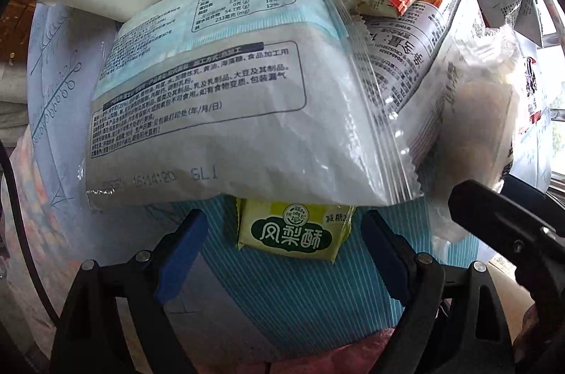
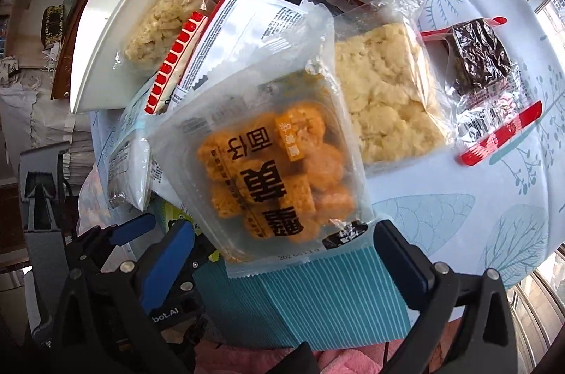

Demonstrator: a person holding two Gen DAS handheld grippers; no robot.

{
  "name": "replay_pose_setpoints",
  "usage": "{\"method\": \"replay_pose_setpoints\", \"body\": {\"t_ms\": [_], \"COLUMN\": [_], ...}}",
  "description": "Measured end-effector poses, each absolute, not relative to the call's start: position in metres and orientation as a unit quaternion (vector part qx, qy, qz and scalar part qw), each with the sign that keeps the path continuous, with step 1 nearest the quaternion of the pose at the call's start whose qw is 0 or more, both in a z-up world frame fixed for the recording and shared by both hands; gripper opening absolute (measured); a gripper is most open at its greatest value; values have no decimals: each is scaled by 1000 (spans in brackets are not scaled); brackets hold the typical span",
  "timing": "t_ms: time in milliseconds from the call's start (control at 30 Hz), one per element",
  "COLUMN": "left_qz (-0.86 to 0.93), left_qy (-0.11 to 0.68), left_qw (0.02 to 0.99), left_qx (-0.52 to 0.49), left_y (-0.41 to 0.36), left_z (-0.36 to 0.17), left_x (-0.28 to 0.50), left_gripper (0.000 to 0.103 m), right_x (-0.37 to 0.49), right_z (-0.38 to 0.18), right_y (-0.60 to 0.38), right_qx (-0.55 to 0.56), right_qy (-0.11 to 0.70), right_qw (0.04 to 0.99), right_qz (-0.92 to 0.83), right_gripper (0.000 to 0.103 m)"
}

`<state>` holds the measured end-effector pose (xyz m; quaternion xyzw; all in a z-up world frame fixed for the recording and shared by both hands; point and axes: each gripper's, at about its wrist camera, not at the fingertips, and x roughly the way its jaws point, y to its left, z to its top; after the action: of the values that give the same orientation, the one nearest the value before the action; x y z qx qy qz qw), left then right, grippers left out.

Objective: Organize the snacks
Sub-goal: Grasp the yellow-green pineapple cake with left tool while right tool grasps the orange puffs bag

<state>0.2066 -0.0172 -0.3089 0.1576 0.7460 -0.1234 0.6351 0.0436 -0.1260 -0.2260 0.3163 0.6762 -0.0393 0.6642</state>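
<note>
Both the left gripper (image 1: 286, 236) and right gripper (image 2: 284, 254) gape wide (empty) at the striped table edge (image 2: 317, 303).

A home: patterned tablecloth (image 2: 494, 197), window (image 2: 543, 3), stacked household clutter (image 2: 46, 112).

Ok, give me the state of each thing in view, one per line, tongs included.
Left tongs: open, empty, over the green pack.
Right tongs: open, empty, by the orange pack's edge.
Green pack: sealed, partly under the white bag.
White bag: sealed, print side up.
Orange pack: sealed, atop the pile.
White tray: holding snacks.
</note>
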Motion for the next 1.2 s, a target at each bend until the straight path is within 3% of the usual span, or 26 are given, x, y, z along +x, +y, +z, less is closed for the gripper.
{"method": "replay_pose_setpoints", "body": {"t_ms": [433,800,1067,1200], "left_qz": [-129,-128,-121,-110], "left_qy": [752,750,746,750], "left_qw": [631,637,642,639], "left_qx": [140,126,129,126], "left_y": [-19,-27,-17,-9], "left_z": [-321,-328,-315,-314], "left_x": [218,215,197,186], "left_gripper": [69,61,56,54], "right_x": [45,42,28,22], "right_z": [-233,-225,-216,-209], "right_y": [-130,-131,-141,-146], "right_qx": [310,321,324,329], "right_qy": [663,637,633,625], "right_qw": [679,700,702,707], "right_qz": [-59,-38,-32,-26], "right_gripper": [102,88,85,76]}}
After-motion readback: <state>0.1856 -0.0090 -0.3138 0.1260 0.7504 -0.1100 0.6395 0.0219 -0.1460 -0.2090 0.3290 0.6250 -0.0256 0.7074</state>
